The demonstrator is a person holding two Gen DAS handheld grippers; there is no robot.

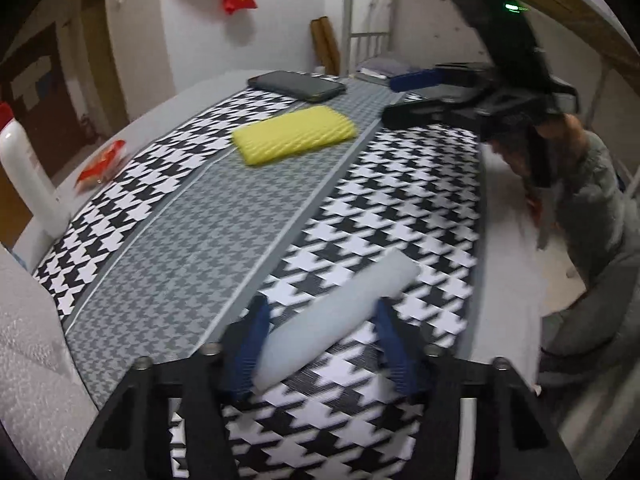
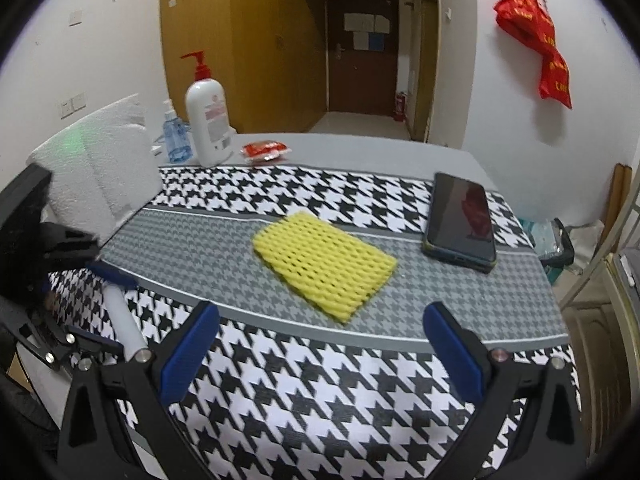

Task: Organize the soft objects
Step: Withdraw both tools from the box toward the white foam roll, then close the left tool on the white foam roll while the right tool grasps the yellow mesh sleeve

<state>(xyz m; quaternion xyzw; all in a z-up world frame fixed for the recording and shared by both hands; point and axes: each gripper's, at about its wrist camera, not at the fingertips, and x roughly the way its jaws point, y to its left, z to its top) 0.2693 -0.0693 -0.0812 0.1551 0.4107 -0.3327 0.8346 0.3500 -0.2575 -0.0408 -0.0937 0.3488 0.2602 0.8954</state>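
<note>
A yellow foam net sleeve (image 1: 295,133) lies flat on the grey band of the houndstooth mat (image 1: 168,248); it also shows in the right wrist view (image 2: 325,262). A white foam piece (image 1: 336,316) lies between the blue pads of my left gripper (image 1: 320,344); the jaws stand apart around it and I cannot tell if they touch it. The white piece shows in the right wrist view (image 2: 125,326) with the left gripper (image 2: 104,304) over it. My right gripper (image 2: 320,344) is open and empty, in front of the yellow sleeve. It shows in the left wrist view (image 1: 416,96).
A dark phone (image 2: 460,220) lies on the mat at the right. A white pump bottle (image 2: 208,124), a blue bottle (image 2: 176,136) and a red packet (image 2: 265,149) stand at the table's back. A white foam sheet (image 2: 100,160) leans at the left.
</note>
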